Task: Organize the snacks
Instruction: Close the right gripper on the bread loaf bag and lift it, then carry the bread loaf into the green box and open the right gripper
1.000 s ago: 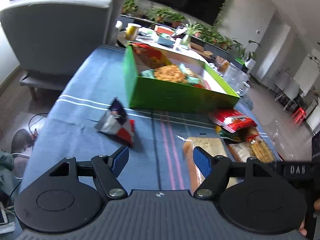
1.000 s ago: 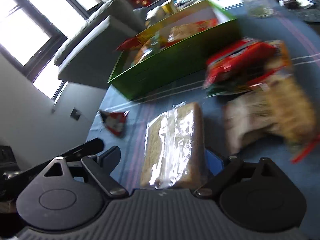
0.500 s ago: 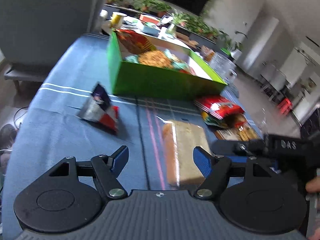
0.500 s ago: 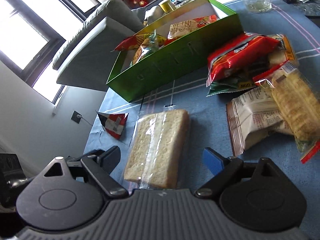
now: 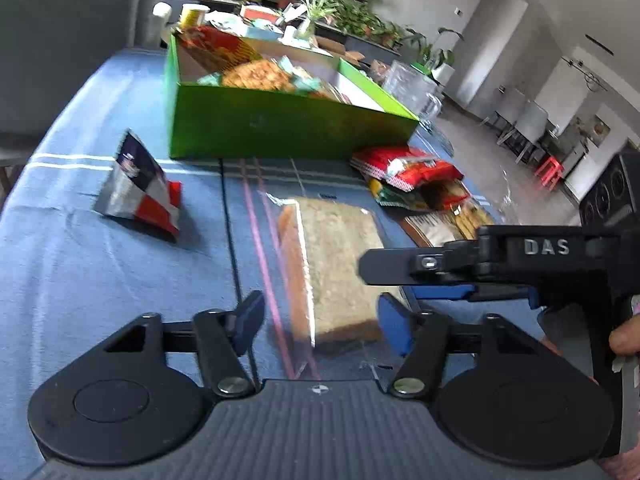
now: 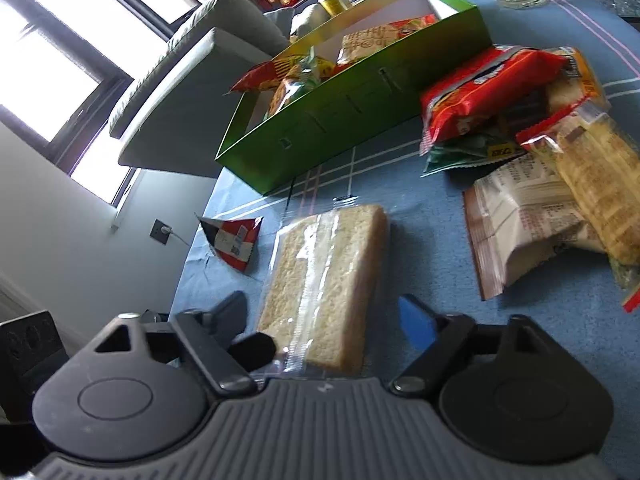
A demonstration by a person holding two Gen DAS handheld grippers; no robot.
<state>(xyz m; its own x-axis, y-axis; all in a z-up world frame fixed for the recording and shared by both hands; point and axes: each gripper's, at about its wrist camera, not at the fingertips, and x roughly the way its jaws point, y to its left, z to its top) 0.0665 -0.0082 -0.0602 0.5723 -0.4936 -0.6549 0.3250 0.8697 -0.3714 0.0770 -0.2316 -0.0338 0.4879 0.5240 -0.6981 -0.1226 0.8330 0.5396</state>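
A wrapped sandwich (image 5: 332, 264) lies flat on the blue tablecloth; it also shows in the right wrist view (image 6: 324, 280). My left gripper (image 5: 320, 320) is open, its fingers either side of the sandwich's near end. My right gripper (image 6: 320, 320) is open too, straddling the same end from the right; its fingers (image 5: 400, 268) show in the left wrist view. A green box (image 5: 280, 124) holding several snack packs stands beyond; it also shows in the right wrist view (image 6: 352, 108).
A small red, white and dark packet (image 5: 138, 196) lies left of the sandwich. A red pack (image 6: 488, 88), a white-brown pack (image 6: 520, 216) and a cracker pack (image 6: 596, 184) are piled to the right. A glass jug (image 5: 408, 84) stands behind the box. A grey armchair (image 6: 180, 92) borders the table.
Both grippers have closed in on the sandwich's near end. The right gripper has moved into the left wrist view, and the sandwich now sits between both pairs of fingers.
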